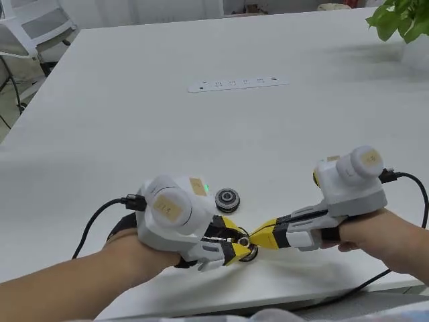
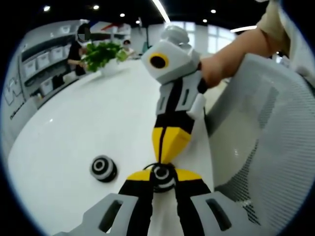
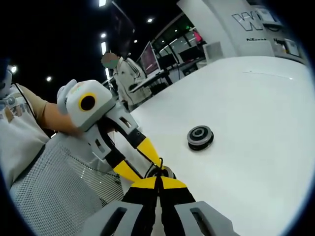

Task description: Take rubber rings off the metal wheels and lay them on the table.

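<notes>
Now grips one metal wheel [image 2: 161, 178] in the left gripper [image 2: 162, 174], jaws parted just the wheel's width, near the table's [image 1: 201, 134] front edge. Pinches a strand of its black rubber ring [image 2: 157, 166] with the right gripper [image 3: 158, 183], jaws pressed together. Shows a second wheel [image 1: 227, 198] lying flat just behind.

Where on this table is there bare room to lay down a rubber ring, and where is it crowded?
Bare table lies between the loose wheel and the power strip, and to both sides of that wheel. The near edge is crowded: there the left gripper holds a second wheel and the right gripper pinches at it.
</notes>
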Demonstrator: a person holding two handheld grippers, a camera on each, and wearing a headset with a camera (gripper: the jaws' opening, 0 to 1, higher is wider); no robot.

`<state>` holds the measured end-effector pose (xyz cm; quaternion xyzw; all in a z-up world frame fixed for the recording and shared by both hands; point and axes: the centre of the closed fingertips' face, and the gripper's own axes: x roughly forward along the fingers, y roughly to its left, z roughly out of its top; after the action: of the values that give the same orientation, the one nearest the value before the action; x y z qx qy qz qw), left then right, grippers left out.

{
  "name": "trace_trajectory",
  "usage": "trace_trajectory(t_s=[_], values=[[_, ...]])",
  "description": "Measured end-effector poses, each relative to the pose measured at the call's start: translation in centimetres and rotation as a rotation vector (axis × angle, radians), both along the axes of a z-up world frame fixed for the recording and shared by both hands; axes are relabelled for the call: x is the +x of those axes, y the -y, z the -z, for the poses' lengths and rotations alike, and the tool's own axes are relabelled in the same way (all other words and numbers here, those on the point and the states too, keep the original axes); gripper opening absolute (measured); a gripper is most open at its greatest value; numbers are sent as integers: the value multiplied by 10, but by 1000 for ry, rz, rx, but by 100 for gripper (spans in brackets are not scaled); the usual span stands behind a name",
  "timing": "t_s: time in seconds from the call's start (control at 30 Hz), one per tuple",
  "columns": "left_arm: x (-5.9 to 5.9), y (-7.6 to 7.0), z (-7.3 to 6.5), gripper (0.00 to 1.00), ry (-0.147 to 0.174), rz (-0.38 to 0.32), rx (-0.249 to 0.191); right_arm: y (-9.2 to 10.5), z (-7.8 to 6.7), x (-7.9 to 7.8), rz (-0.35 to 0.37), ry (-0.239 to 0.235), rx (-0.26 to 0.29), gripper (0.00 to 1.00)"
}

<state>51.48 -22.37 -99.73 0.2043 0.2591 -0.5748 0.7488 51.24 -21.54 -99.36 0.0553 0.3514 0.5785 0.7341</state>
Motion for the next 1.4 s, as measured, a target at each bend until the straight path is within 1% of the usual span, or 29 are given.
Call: trace_trajectory(t_s=[0.17,0.27,0.3,0.4,0.53,0.63,0.83,1.03,1.17,1.4], values=[[-2,-1,-5,20,-7,6,-8,2,-1,3,6,2,8,0],[-3,-3,-9,22,-2,11,-6,2,-2,4,4,5,11,0],[-4,-4,-11,23,-8,12,-10,2,-2,4,4,5,12,0],[-3,-6,-16,24,-3,11,-16,2,-3,5,0,9,13,0],[-5,-9,-26,27,-9,1,-38,2,-5,6,-1,13,18,0],[-6,-12,-31,28,-6,-4,-49,2,-7,6,-1,16,21,0],[-7,-20,-43,32,-3,-27,-77,1,-11,6,-10,27,21,0],[-7,-31,-55,36,-3,-54,-106,-1,-18,6,-17,34,21,0],[-10,-39,-60,37,-1,-64,-112,-4,-24,7,-19,41,23,0],[-10,-51,-67,41,3,-93,-133,-9,-31,8,-31,50,19,0]])
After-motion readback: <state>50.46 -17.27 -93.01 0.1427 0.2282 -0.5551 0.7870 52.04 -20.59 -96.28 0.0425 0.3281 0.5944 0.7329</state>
